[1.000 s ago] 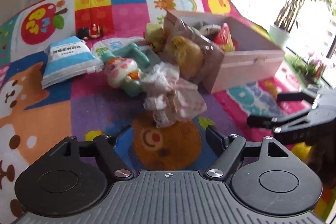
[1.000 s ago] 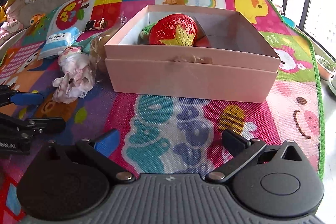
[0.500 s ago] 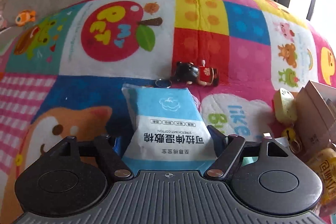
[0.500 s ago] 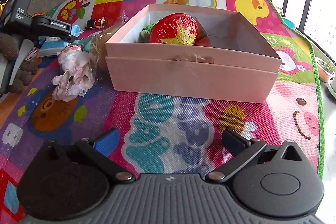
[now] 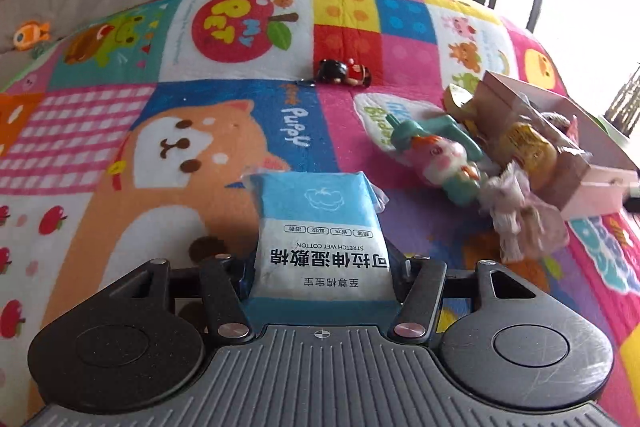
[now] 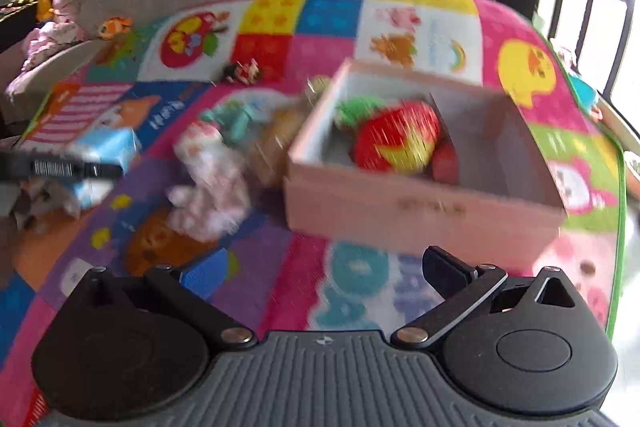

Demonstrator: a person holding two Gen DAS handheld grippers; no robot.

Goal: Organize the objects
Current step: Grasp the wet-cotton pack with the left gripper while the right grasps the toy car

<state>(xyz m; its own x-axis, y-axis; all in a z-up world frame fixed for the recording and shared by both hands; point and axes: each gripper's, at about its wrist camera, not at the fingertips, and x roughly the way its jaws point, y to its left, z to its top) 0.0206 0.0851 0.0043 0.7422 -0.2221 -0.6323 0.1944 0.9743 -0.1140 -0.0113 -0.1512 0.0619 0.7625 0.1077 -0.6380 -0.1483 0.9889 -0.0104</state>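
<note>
Left claw (image 5: 322, 279) newly around packet (image 5: 320, 239)

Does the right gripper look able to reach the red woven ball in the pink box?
Probably yes: the right gripper is open and empty, the pink box is uncovered, and the red woven ball lies exposed.

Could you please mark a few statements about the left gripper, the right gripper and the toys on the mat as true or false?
1. The blue and white packet sits between the left gripper fingers. True; the jaws have just been closing on it.
2. The right gripper holds a toy. False; it is open and empty.
3. The pink box is empty. False; a red and yellow ball lies inside.
4. A small black and red figure lies on the mat beyond the packet. True.
</note>
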